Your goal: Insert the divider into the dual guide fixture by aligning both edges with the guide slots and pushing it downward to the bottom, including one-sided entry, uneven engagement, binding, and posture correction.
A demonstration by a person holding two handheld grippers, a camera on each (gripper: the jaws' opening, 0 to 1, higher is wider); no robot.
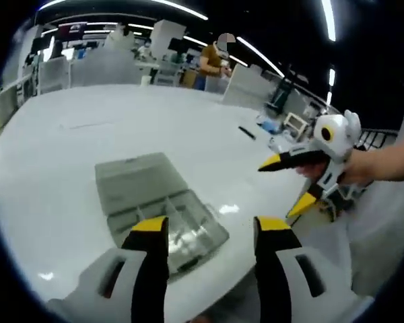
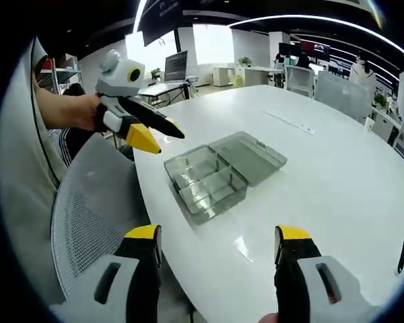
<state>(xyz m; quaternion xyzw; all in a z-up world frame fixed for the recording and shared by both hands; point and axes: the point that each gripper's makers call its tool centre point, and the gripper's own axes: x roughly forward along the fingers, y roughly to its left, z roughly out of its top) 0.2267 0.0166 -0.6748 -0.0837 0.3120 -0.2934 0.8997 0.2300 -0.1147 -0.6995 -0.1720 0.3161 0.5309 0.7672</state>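
white table (image 2: 337, 168), mesh chair (image 2: 87, 222), monitor (image 2: 176, 66)

No words, numbers or signs can be read here. The bright computer screen (image 2: 176, 66) on the far desk is too small and blurry to read. The clear plastic box with an open lid (image 2: 221, 171) has no label on it.

white table (image 2: 337, 168), mesh chair (image 2: 87, 215), ceiling striplights (image 1: 259, 54)
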